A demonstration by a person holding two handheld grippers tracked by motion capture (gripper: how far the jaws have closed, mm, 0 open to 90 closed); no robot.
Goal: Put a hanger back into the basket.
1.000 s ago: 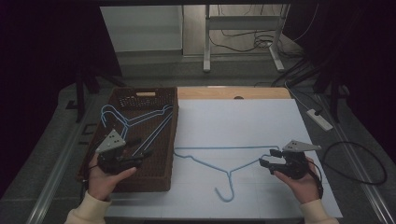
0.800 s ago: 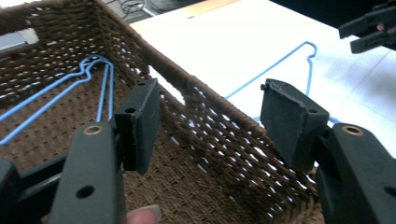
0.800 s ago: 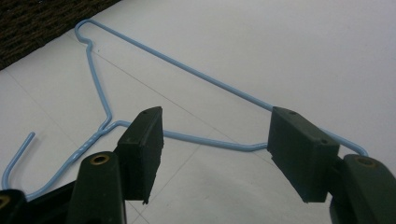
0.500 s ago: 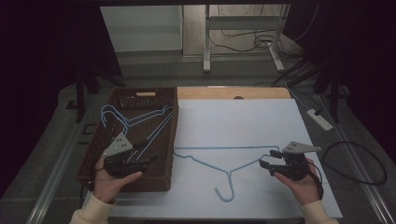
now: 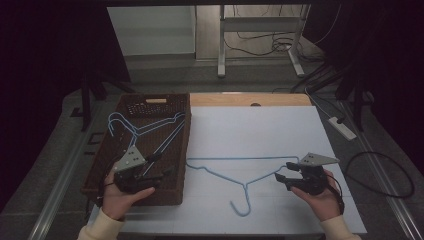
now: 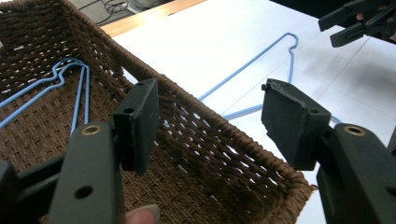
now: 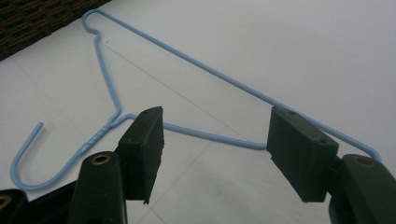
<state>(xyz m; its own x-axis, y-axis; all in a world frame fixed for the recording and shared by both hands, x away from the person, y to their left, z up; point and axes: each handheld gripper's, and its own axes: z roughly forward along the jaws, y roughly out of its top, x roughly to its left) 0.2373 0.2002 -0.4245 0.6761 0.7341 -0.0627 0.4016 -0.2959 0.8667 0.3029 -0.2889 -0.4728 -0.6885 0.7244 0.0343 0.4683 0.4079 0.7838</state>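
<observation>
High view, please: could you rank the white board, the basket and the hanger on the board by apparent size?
1. White board, largest by far.
2. Basket, clearly smaller.
3. Hanger, a thin wire outline; it spans about as wide as the basket but covers least.

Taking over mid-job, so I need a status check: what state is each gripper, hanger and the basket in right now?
left gripper: open, nothing between the jaws, over the basket's near end.
right gripper: open, holding nothing, at the hanger's shoulder.
hanger on the sheet: lying flat, hook toward the person.
hangers in the basket: lying inside.
wicker basket: upright, open-topped.
</observation>
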